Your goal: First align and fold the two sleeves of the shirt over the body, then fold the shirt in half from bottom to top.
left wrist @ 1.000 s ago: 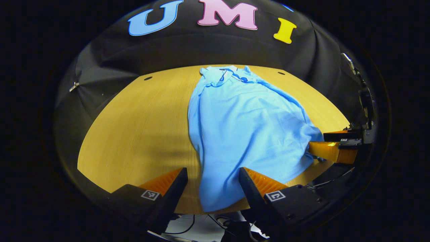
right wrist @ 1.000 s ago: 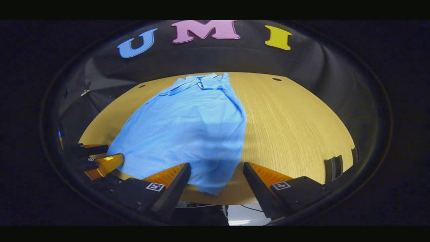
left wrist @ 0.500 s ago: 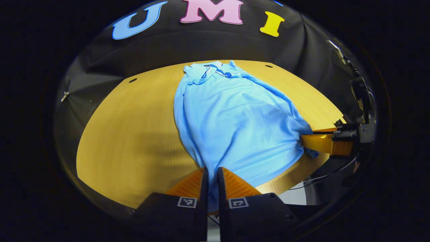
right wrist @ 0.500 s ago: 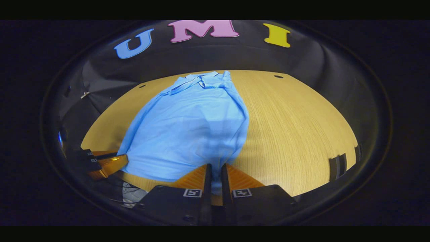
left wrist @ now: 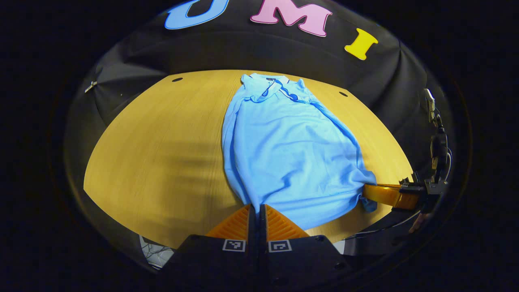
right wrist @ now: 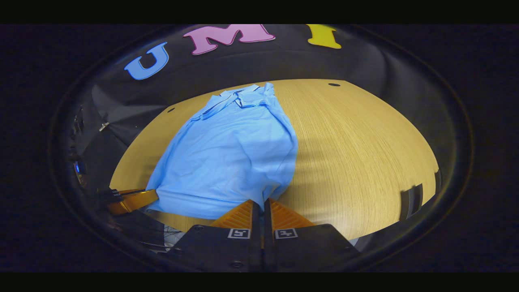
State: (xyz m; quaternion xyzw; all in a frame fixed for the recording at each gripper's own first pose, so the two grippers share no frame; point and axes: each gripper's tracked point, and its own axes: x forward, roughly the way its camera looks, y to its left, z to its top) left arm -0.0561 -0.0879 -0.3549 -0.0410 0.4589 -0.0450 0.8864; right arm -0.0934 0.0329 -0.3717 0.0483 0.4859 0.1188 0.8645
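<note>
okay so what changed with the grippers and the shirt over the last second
Both grippers went from open, straddling the shirt's bottom hem, to shut on it: the left gripper pinches one bottom corner of the blue shirt, the right gripper the other. The hem has bunched and drawn in at both corners. The collar end stays flat at the far side of the wooden table, sleeves already folded in.

bare table [left wrist: 162, 154] wide open left of shirt [left wrist: 284, 154]; bare table also right of shirt in right gripper view.
</note>
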